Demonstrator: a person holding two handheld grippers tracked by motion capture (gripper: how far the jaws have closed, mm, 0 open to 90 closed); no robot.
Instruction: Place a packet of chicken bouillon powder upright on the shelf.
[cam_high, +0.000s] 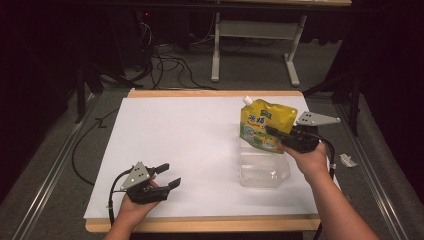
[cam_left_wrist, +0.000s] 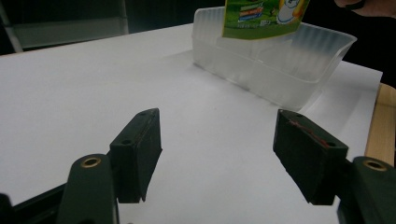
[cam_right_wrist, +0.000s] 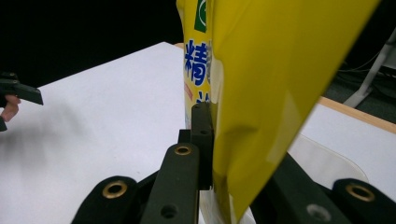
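Note:
A yellow spouted refill pouch (cam_high: 263, 123) with green and blue print hangs upright over a clear plastic tub (cam_high: 264, 170) on the white sheet. My right gripper (cam_high: 274, 133) is shut on the pouch's side; in the right gripper view the yellow film (cam_right_wrist: 261, 93) is pinched between the black jaws. In the left gripper view the pouch's lower edge (cam_left_wrist: 261, 21) sits just above or inside the tub (cam_left_wrist: 280, 70); I cannot tell which. My left gripper (cam_high: 169, 175) rests open near the front left, its jaws wide apart with nothing between them (cam_left_wrist: 217, 154).
The white sheet (cam_high: 170, 135) covers a wooden table top (cam_high: 200, 224). Cables (cam_high: 165, 65) and a white desk frame (cam_high: 255, 35) lie on the floor beyond the far edge. A crumpled scrap (cam_high: 348, 160) lies right of the table.

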